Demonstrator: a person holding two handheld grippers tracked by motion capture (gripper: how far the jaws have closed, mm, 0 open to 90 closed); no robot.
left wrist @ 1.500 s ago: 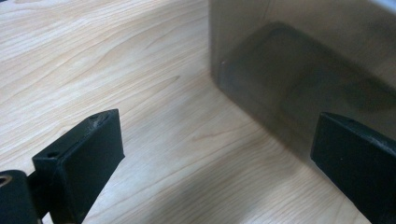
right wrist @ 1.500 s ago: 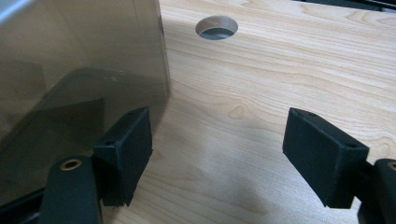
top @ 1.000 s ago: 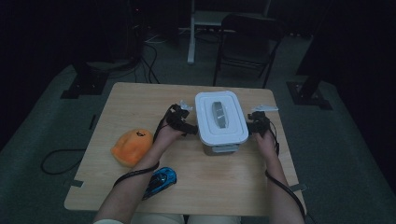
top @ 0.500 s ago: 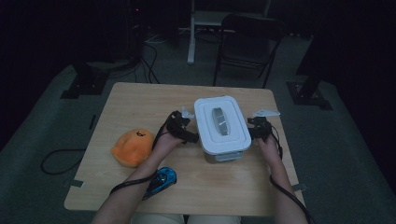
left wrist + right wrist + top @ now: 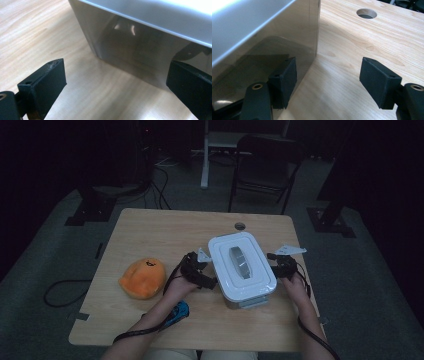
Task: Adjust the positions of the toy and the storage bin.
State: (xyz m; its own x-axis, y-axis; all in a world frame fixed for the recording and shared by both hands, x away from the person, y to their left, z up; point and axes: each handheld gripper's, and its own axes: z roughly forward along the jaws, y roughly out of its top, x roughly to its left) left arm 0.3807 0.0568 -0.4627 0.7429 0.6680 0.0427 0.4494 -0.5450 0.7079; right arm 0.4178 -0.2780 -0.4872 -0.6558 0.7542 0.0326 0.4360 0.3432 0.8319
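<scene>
Box: a white box [image 5: 242, 269] with a lid sat on the table [image 5: 150, 230], a bit right of the middle. The lid had a grey handle on top.
Left gripper: the left gripper [image 5: 204, 281] was pressed up to the left side of the box. Its jaws were apart. In the left gripper view the box wall [image 5: 140, 50] stood between and in front of the two black jaws, and one jaw was just by the wall.
Right gripper: the right gripper [image 5: 278, 265] was at the right side of the box. Its jaws were apart too. In the right gripper view one jaw lay against the shiny box wall [image 5: 262, 50] and the other jaw was out over bare wood.
Toy: an orange soft toy [image 5: 143, 278] lay on the table, left of the left gripper and apart from the box.
Blue thing: a small blue thing [image 5: 176, 312] lay near the front edge, under the left arm. I could not tell what it was.
Hole: a round hole [image 5: 240, 226] was in the table behind the box; it also showed in the right gripper view [image 5: 366, 13].
Chair: a dark chair [image 5: 267, 165] stood on the floor behind the table.
In the way: the table by the box was bare on all sides; the toy was the nearest thing.
</scene>
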